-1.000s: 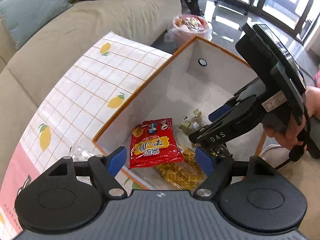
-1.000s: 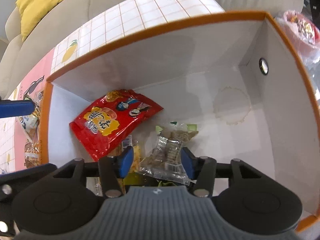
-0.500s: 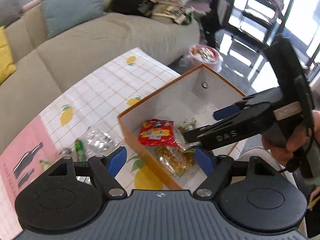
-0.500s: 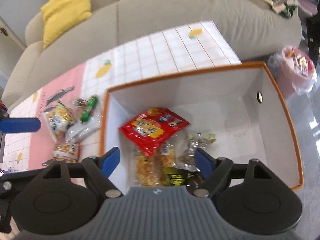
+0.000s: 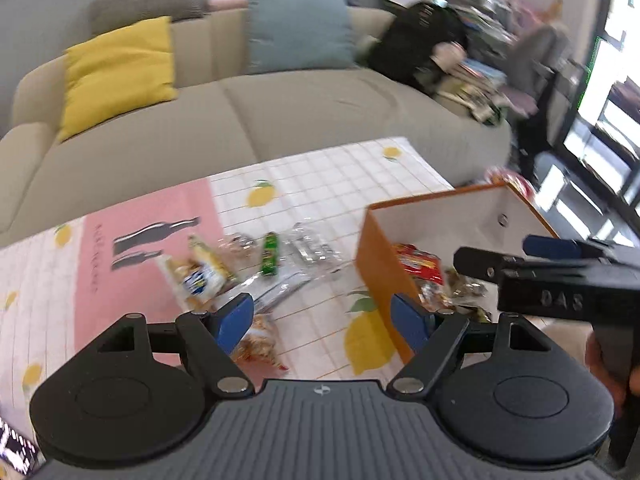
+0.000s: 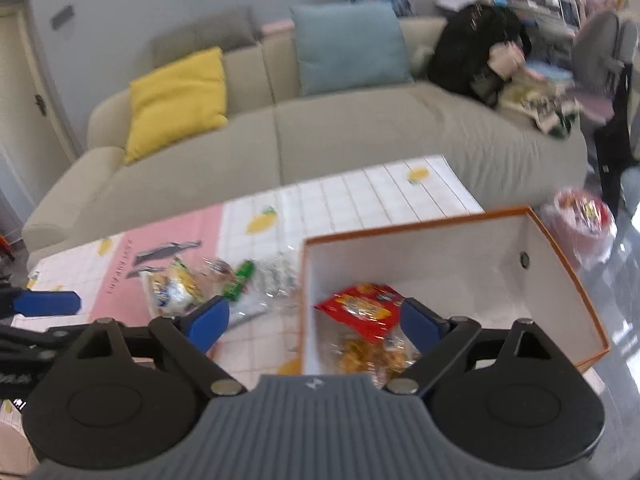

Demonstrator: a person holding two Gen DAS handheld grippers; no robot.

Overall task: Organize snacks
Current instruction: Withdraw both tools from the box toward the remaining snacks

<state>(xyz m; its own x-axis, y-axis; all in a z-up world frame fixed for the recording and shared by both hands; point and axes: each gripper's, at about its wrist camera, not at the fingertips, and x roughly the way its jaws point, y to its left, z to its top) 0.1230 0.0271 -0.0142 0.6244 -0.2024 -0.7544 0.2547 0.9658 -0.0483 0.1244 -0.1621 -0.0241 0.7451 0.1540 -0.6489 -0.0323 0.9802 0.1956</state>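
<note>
The sofa (image 6: 320, 128) fills the background, and in front of it lies the counter (image 6: 384, 196) under its lemon-print cloth. On the right end sits the orange-edged box (image 6: 460, 264), white inside, and it's already taking stock: a red snack bag (image 6: 360, 310) on top, a yellowish packet (image 6: 360, 354) beneath it, a clear wrapper or two beside. So part of the sorting looks done. Left of the box, loose snacks wait on the cloth: a yellow-and-blue bag (image 5: 200, 276), a green stick pack (image 5: 270, 254), clear wrappers (image 5: 312, 246), and an orange packet (image 5: 258, 344) nearest. The right tool (image 6: 314, 318) hangs above the box edge, jaws opening wide, nothing between them. The left tool (image 5: 322, 318) hovers over the cloth, spread wide, empty too.
</note>
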